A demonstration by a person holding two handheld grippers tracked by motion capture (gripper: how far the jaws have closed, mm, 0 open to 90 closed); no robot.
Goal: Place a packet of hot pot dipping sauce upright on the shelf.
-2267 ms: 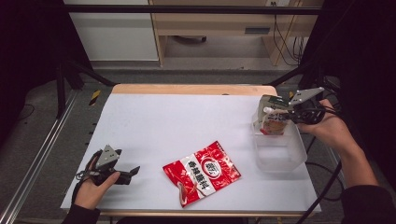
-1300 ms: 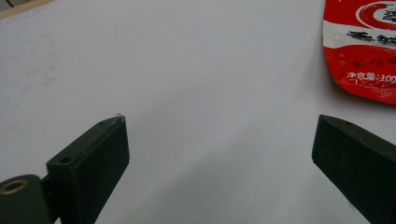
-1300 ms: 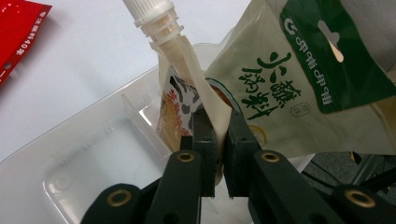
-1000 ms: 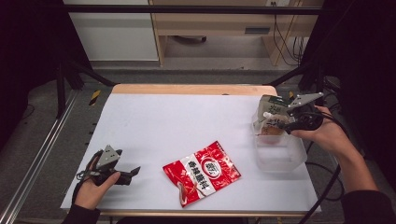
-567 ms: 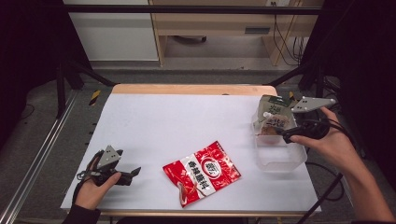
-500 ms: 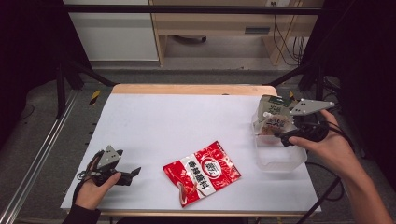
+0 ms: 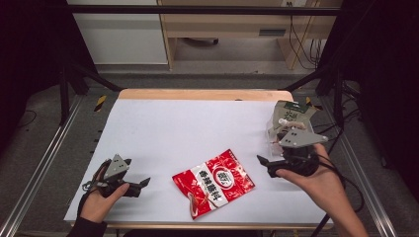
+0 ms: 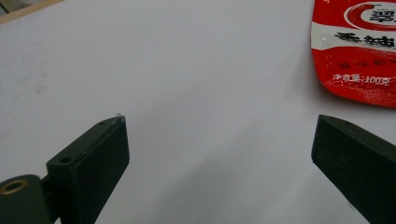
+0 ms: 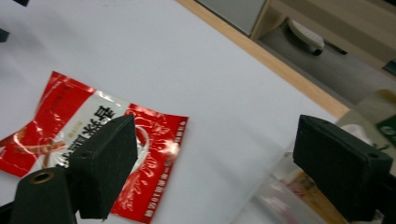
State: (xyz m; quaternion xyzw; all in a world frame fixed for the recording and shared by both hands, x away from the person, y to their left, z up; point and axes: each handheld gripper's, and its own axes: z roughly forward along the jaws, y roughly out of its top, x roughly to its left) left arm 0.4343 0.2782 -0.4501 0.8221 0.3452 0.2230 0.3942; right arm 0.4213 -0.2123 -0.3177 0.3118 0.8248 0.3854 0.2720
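Lying between grippers: red packet (image 7: 213,183), untouched; left gripper (image 7: 141,183), right gripper (image 7: 263,162) jaws spread, empty.

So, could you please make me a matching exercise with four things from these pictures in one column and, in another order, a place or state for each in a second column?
Column one:
1. red and white foil snack packet
2. left gripper
3. right gripper
4. green-topped pale carton

Column two:
A. jaws open, at the right of the packet
B. stands in a clear plastic bin at the table's right edge
C. lies flat near the front middle of the white table
D. jaws open, at the table's front left corner

Pairs: 1-C, 2-D, 3-A, 4-B
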